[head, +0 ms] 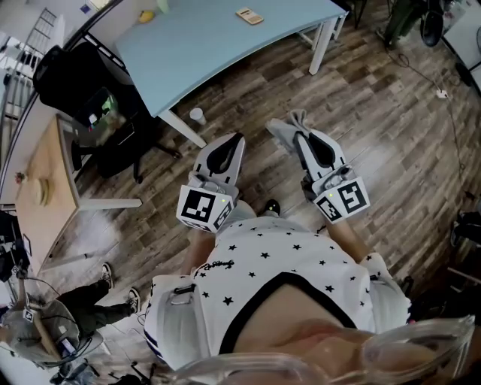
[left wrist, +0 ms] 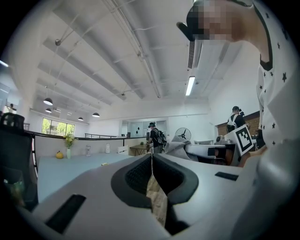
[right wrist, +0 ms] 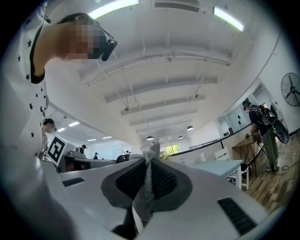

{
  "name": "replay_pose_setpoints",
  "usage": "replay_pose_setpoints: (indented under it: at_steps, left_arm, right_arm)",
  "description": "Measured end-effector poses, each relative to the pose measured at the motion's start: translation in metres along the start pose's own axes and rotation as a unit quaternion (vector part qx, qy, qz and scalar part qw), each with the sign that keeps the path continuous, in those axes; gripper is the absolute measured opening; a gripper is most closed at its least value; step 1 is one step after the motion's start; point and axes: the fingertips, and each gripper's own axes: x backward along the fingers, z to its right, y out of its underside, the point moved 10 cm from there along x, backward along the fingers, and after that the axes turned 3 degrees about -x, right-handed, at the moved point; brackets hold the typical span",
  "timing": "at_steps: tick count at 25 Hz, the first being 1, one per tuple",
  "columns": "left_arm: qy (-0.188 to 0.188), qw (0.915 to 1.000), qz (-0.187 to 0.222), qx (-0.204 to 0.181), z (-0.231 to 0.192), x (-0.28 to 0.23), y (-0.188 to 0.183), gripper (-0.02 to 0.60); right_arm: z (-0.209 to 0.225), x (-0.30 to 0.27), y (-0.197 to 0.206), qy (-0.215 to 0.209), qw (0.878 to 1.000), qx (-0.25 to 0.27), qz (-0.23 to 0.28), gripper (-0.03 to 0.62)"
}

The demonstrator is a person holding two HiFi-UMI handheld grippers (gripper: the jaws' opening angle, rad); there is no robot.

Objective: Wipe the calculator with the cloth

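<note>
Both tools are held low against your body, aimed out over the wooden floor (head: 376, 98), because you stand well apart from the work. The light-blue tabletop (head: 203, 45) lies ahead and slightly to your left, mostly bare.

Your right tool (head: 301, 137) is clenched on the grey cloth (head: 285, 128). In the right gripper view the knit fabric is pinched between the pads along the seam and a tuft pokes out past the tips, so some cloth is free to wipe with. Your left tool (head: 239, 137) is closed on nothing. Its jaws meet at the tips, and the brown strip in the gap lower down looks like floor seen through it. That leaves it free, I judge, to steady the calculator.

The small flat object (head: 249, 15) near the tabletop's far edge is probably that calculator. It is too small to be sure, and neither tool is near it. Wiping has not begun; you need to step in first.
</note>
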Motion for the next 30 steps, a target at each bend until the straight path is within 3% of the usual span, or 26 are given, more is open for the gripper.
replay_pose_setpoints:
  at_steps: [15, 30]
  left_arm:
    - [0.046, 0.9989, 0.007, 0.0, -0.007, -0.047, 0.005, 0.032]
    - [0.07, 0.9972, 0.009, 0.023, -0.062, -0.126, 0.021, 0.032]
  right_arm:
    - [0.024, 0.002, -0.003, 0.037, 0.999, 0.013, 0.004, 0.031]
    - [0.076, -0.058, -0.003, 0.056, 0.998, 0.024, -0.013, 0.032]
